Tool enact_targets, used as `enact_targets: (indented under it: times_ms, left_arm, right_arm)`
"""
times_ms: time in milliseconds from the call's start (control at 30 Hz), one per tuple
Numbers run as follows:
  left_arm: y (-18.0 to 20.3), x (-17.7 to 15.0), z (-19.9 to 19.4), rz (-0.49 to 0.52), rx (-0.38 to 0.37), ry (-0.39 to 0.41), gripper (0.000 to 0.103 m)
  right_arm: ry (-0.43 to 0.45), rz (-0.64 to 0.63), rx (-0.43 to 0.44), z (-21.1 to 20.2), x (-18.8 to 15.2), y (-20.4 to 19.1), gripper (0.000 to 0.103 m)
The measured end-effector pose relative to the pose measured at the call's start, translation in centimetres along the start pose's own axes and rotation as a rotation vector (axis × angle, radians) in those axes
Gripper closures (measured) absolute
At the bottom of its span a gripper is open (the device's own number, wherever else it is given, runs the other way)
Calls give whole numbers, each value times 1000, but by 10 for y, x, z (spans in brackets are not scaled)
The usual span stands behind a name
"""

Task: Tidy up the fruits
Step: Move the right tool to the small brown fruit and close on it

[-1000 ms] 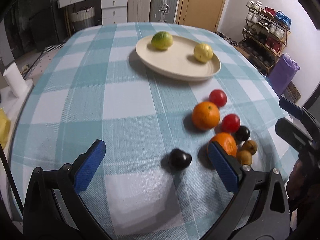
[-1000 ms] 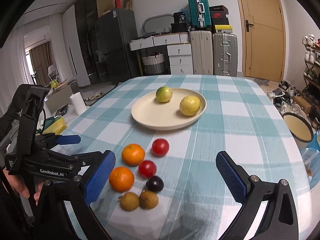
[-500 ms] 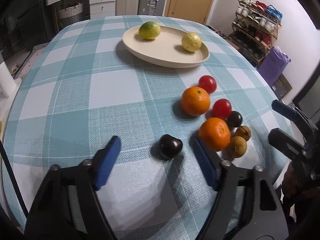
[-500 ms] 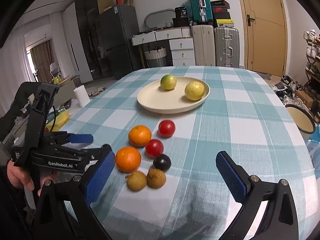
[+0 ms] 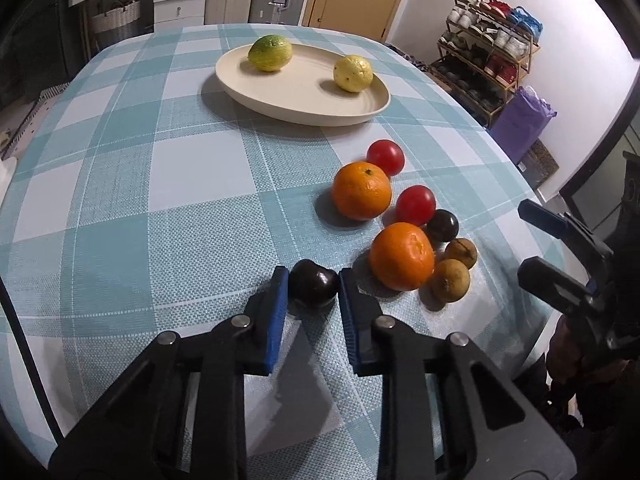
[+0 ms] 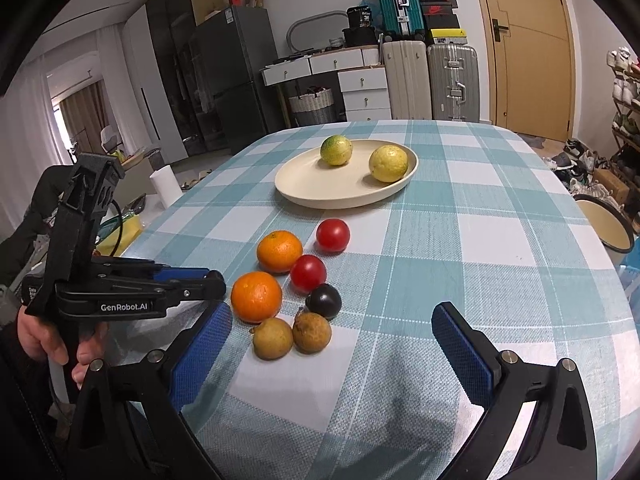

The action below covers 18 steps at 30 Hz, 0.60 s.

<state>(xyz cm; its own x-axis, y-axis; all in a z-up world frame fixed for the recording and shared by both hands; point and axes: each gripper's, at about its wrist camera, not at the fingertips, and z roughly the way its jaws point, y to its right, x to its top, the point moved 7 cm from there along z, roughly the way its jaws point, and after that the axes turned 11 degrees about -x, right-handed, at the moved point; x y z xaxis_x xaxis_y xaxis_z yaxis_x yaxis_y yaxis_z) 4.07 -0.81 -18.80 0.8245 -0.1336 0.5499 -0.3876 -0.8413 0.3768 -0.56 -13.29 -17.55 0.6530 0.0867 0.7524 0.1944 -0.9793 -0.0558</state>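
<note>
My left gripper [image 5: 313, 280] has its jaws closing tight on a dark plum [image 5: 313, 289] that rests on the checked cloth; both blue pads press its sides. To its right lies a cluster: two oranges [image 5: 401, 256], two red tomatoes [image 5: 416, 205], a second dark plum [image 5: 443, 225] and two brown fruits [image 5: 450, 280]. A cream plate [image 5: 304, 100] farther back holds a green-yellow lemon [image 5: 270, 53] and a yellow lemon [image 5: 353, 73]. My right gripper [image 6: 330, 316] stands open just short of the brown fruits [image 6: 312, 332], with nothing between its fingers. The held plum is hidden in the right wrist view.
The table's rounded edge runs close on the right of the fruit cluster [image 6: 280, 252]. A hand [image 6: 44, 340] holds the left gripper's handle at the table's left. A paper roll [image 6: 166, 184], suitcases [image 6: 452, 80] and a shoe rack [image 5: 488, 60] stand around the table.
The left gripper's jaws went from wide open to closed on the dark plum and tipped slightly downward. The right gripper crept a little closer to the fruit cluster, still open.
</note>
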Motion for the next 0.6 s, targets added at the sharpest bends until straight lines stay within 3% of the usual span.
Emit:
enact_targets:
  times_ms: [400,533,600]
  left_arm:
    - [0,1,-13,-18,-11,22,81]
    - [0,0,-15,-10,-7,18,81]
    - [0,-2,-17,-10,-13,17,81]
  right_arm:
    - [-36,75,74,7,-2,5,2]
    - [-79,114,111,15,-5,5,16]
    - [-97,128,120,19,-7,5,18]
